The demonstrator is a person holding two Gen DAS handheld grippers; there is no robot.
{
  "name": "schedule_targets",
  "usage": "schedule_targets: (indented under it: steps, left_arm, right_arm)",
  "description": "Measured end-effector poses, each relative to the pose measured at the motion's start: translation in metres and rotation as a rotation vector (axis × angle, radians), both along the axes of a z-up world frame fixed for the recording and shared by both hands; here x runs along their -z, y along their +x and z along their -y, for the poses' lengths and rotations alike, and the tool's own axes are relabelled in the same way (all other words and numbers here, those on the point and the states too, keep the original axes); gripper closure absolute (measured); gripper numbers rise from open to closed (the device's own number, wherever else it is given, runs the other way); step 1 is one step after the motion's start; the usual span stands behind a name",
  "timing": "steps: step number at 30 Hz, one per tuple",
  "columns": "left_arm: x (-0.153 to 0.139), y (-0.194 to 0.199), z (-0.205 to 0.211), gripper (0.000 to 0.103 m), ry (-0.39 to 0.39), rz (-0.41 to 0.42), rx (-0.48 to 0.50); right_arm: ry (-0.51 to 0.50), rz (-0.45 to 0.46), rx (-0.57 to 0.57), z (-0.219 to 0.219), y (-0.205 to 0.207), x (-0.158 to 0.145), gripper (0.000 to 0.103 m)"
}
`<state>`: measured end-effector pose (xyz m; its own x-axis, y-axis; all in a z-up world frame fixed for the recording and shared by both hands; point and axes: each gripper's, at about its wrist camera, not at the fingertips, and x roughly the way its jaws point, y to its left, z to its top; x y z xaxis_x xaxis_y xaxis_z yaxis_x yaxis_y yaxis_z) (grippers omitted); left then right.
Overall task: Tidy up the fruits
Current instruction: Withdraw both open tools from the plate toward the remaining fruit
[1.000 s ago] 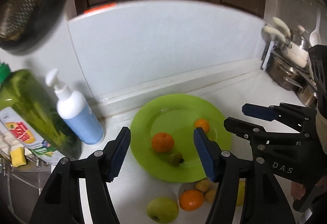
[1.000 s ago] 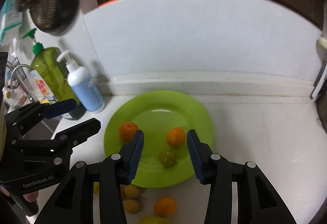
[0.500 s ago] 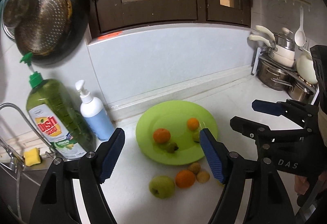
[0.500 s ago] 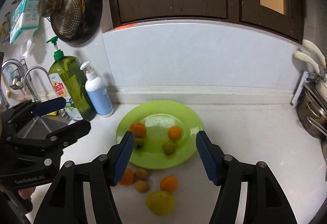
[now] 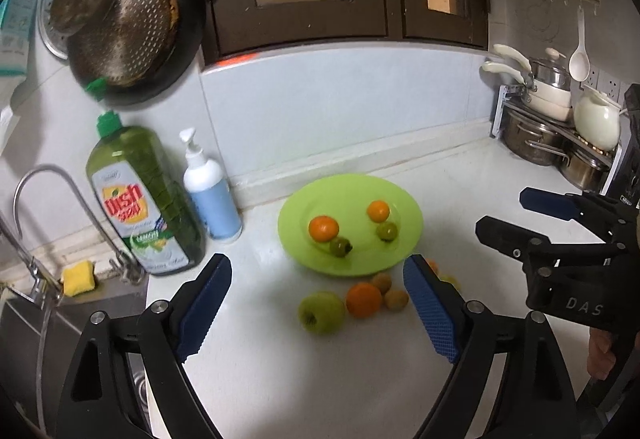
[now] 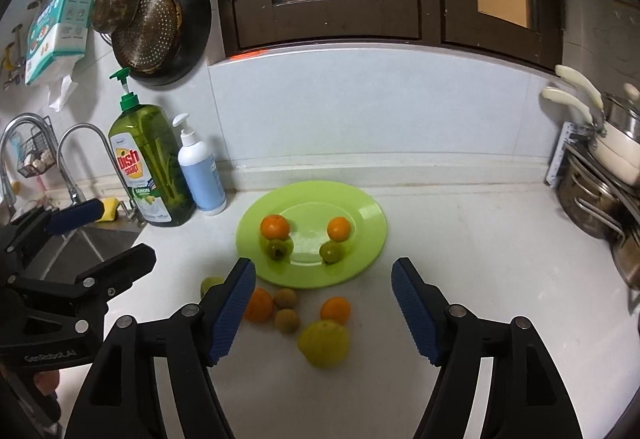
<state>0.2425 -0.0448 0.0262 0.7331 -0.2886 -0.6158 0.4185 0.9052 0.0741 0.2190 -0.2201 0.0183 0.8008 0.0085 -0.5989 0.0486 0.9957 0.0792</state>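
Note:
A lime green plate (image 5: 408, 223) (image 6: 368, 239) on the white counter holds two oranges (image 6: 275, 226) (image 6: 338, 228) and two small green fruits (image 6: 279, 249) (image 6: 331, 251). In front of the plate lie a green apple (image 5: 321, 311), an orange (image 5: 363, 299), two small brown fruits (image 6: 285, 297) (image 6: 287, 320), another orange (image 6: 335, 309) and a yellow-green fruit (image 6: 323, 343). My left gripper (image 5: 318, 313) is open and empty above the counter in front of the loose fruit. My right gripper (image 6: 324, 313) is open and empty, also held back from the fruit.
A green dish soap bottle (image 6: 146, 167) and a white-blue pump bottle (image 6: 200, 175) stand left of the plate. A sink with faucets (image 6: 76, 159) and a yellow sponge (image 5: 78, 275) are at the far left. Pots on a rack (image 5: 552, 135) stand at the right. Pans hang on the wall (image 6: 160, 23).
Both grippers have pulled back and up from the plate, so more of the counter and the loose fruit in front of the plate shows. Both stay open and empty.

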Motion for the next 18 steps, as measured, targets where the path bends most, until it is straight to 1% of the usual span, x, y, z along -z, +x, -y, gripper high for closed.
schedule_targets:
  steps: [3,8,12,18]
  left_arm:
    - [0.009,-0.006,-0.008,0.015,0.006,-0.021,-0.009]
    - [0.024,-0.015,-0.017,0.015,0.038,-0.027,-0.023]
    - [0.033,-0.022,-0.025,0.015,0.058,-0.01,-0.028]
    - [0.046,-0.027,-0.027,0.015,0.081,0.01,-0.013]
  right_arm:
    - [-0.008,-0.011,0.005,-0.005,-0.005,0.005,0.032]
    - [-0.031,-0.023,0.019,-0.015,-0.015,0.016,0.032]
    - [-0.053,-0.038,0.021,-0.023,-0.02,0.024,0.032]
    - [-0.038,-0.069,0.03,-0.026,-0.023,0.039,0.032]
